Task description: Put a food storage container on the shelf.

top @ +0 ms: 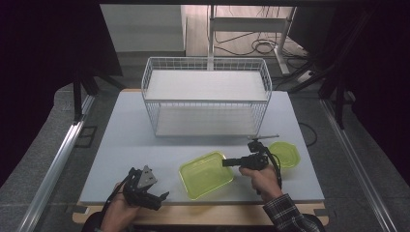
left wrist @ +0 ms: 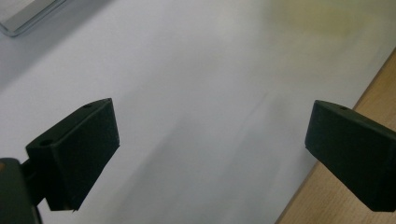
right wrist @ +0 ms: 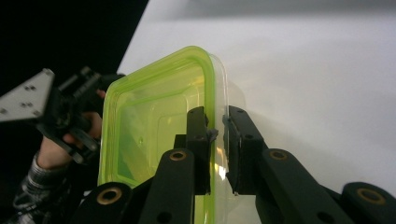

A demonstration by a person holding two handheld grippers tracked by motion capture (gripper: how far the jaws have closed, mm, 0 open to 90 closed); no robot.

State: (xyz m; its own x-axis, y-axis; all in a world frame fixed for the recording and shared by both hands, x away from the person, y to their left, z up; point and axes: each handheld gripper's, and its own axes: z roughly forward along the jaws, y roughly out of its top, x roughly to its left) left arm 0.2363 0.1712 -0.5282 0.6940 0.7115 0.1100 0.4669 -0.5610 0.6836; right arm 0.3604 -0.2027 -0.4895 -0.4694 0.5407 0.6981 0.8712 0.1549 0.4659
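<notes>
- The right gripper point(top: 226, 162) is clamped on the rim of the green container point(top: 205, 174); the right gripper view shows one jaw inside the wall and the other outside, with the clear wall pinched between the pads point(right wrist: 201, 140).
- So the grasp looks made. Whether the tub has left the surface yet cannot be told from these views.
- The green container sits near the front edge of the white table point(top: 145, 145), roughly in the middle, between the two hands.
- A second green piece, most likely the lid point(top: 284, 153), lies flat on the table just behind the right hand point(top: 258, 176), close to the container but apart from it.
- The left gripper point(top: 157, 198) rests at the front left corner of the table, held in the left hand point(top: 116, 212). Its jaws stand wide apart with bare tabletop between them (nothing is touched on that side).
- The wire rack point(top: 205, 96) stands at the back of the table; both its shelves look bare.
- Judged from this, the work is at an early stage: the container is gripped, but it has not been carried anywhere and the lid is untouched.
- What seems left is moving the tub (perhaps to the rack, perhaps to meet its lid), then dealing with the lid.
- One risk: a grip on a thin rim alone may let the tub tilt or slip once lifted.
</notes>
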